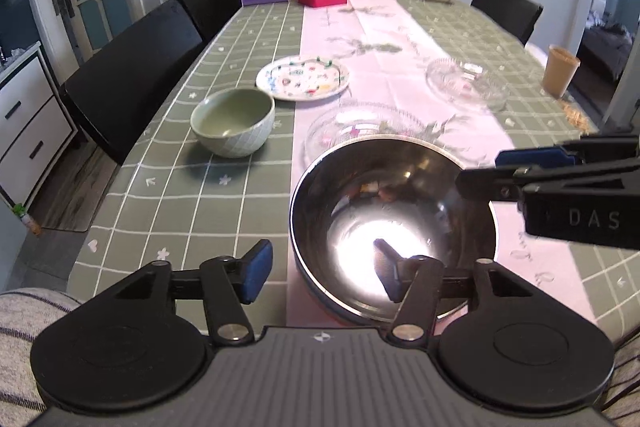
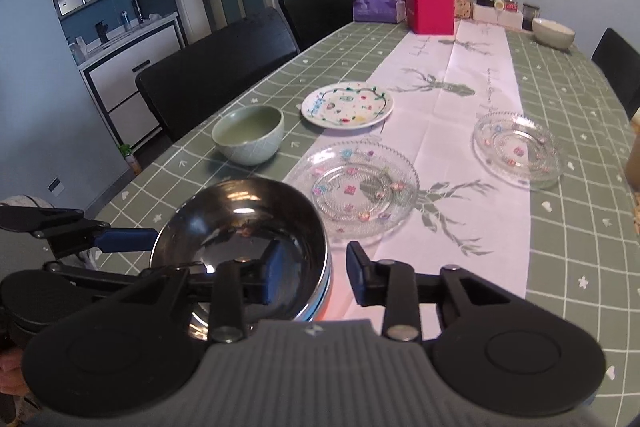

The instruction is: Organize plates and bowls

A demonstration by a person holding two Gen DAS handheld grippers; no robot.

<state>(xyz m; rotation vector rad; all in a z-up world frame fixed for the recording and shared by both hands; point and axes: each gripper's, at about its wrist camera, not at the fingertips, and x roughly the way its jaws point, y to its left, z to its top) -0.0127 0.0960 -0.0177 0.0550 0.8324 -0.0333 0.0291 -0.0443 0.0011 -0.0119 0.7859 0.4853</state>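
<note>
We see the left tool (image 1: pixel 322 273) and right tool (image 2: pixel 310 277) each parted, straddling opposite rims of the steel bowl (image 1: pixel 394 223) without pinching it; the bowl rests on the bench (image 1: pixel 168 187). Beyond the bowl, the green bowl (image 1: pixel 233 121), painted plate (image 1: pixel 302 77) and two glass plates (image 2: pixel 354 185) (image 2: pixel 518 149) lie unstacked: most sorting remains.

We look from two wrist cameras, each low and close over the near end of the table (image 1: pixel 224 39), tilted down along its own fingers and facing the far wall. The left view sits right over the steel bowl (image 1: pixel 394 223); the right view looks from its other side. Both share that bowl (image 2: pixel 240 227) — and the table beyond it.
</note>
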